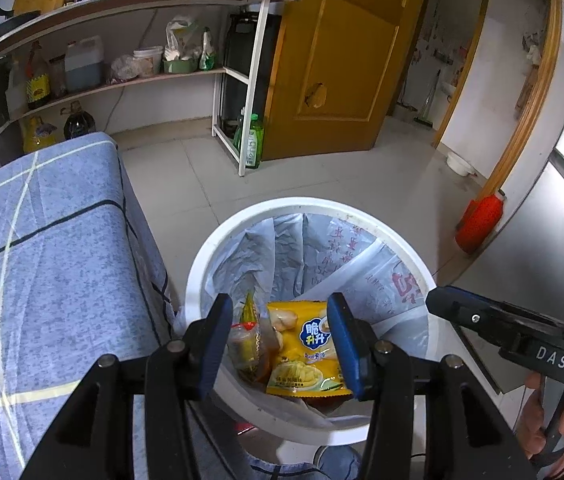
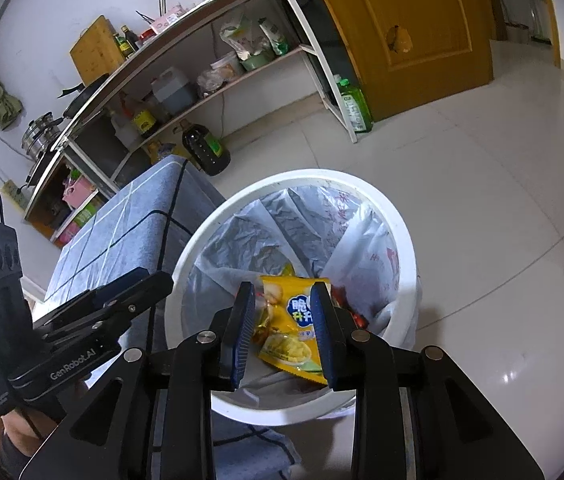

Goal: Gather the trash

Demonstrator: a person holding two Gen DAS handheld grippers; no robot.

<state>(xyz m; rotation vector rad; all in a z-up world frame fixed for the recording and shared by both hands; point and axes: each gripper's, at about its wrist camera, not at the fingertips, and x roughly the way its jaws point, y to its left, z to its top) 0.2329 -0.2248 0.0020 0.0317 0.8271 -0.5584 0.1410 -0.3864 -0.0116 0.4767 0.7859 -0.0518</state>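
Note:
A white trash bin (image 1: pixel 202 264) with a pale plastic liner stands on the floor; it also shows in the right wrist view (image 2: pixel 398 216). Inside lie a yellow snack packet (image 1: pixel 302 360), also in the right wrist view (image 2: pixel 286 344), and a clear brownish wrapper (image 1: pixel 248 344). My left gripper (image 1: pixel 280 340) hangs open and empty above the bin. My right gripper (image 2: pixel 284 328) is open and empty above the bin too. The right gripper also shows at the right of the left wrist view (image 1: pixel 502 320). The left gripper also shows at the left of the right wrist view (image 2: pixel 122 292).
A table under a blue checked cloth (image 1: pixel 42 248) stands left of the bin. A white shelf rack (image 1: pixel 250 80) with bottles and bags lines the far wall. A green bottle (image 1: pixel 254 140) stands by a yellow door (image 1: pixel 342 60). A red object (image 1: pixel 478 220) lies right.

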